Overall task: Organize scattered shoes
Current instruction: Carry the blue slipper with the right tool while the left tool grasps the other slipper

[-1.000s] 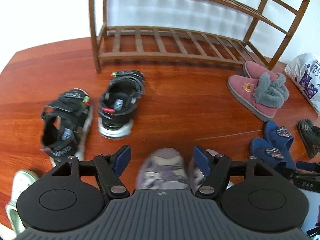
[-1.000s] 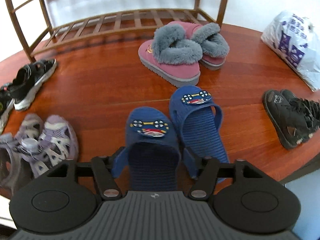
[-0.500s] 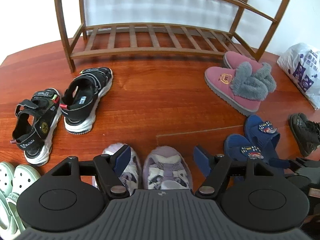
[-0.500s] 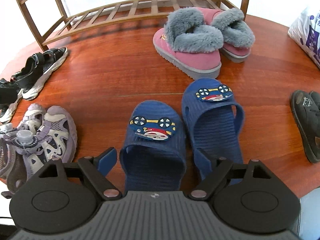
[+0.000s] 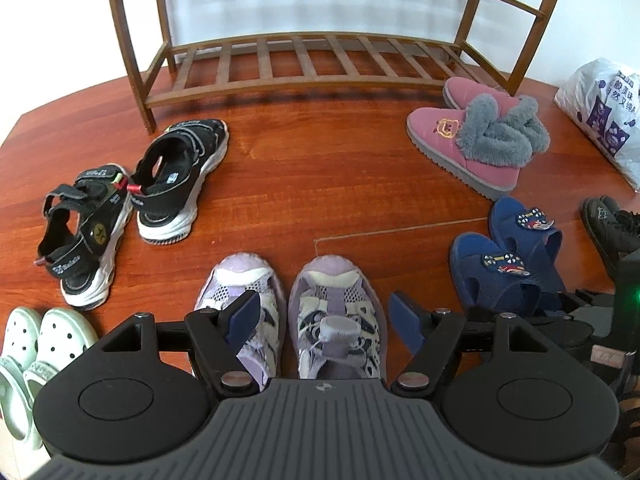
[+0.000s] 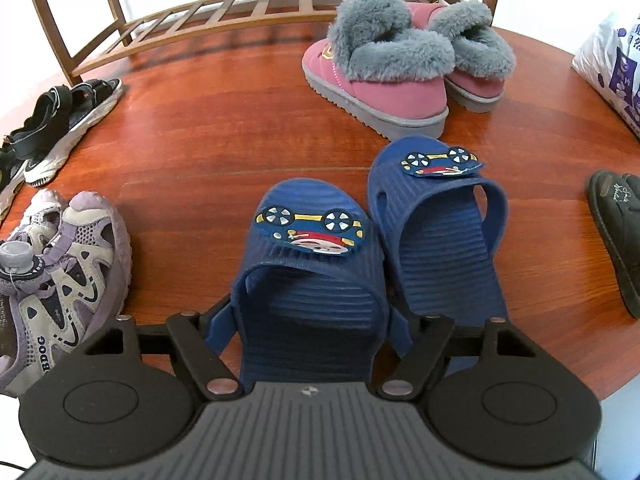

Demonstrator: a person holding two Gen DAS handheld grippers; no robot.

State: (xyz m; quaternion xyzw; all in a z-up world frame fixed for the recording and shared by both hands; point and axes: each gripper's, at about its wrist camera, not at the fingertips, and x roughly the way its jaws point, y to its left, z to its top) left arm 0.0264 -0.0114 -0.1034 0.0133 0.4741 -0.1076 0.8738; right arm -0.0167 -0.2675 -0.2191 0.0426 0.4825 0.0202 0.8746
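Pairs of shoes lie on a red-brown wooden surface before an empty wooden shoe rack (image 5: 320, 60). My left gripper (image 5: 326, 320) is open above the right purple mesh sneaker (image 5: 336, 312); its mate (image 5: 240, 304) lies beside it. My right gripper (image 6: 310, 320) has its fingers on both sides of the left blue car-patch slipper (image 6: 308, 264), touching or nearly touching its sides; the other blue slipper (image 6: 440, 216) lies just to the right. Whether it grips the slipper is unclear.
Black sandals (image 5: 132, 196) lie left, pink fur-lined boots (image 5: 476, 140) right near the rack, mint clogs (image 5: 36, 344) at bottom left, black shoes (image 5: 612, 228) at far right. A white printed plastic bag (image 5: 604, 108) sits right. The surface's edge curves close at right.
The left gripper has drawn back and swung right, now centred over the purple sneakers. The right gripper has moved forward and its fingers have closed in on the left blue slipper.
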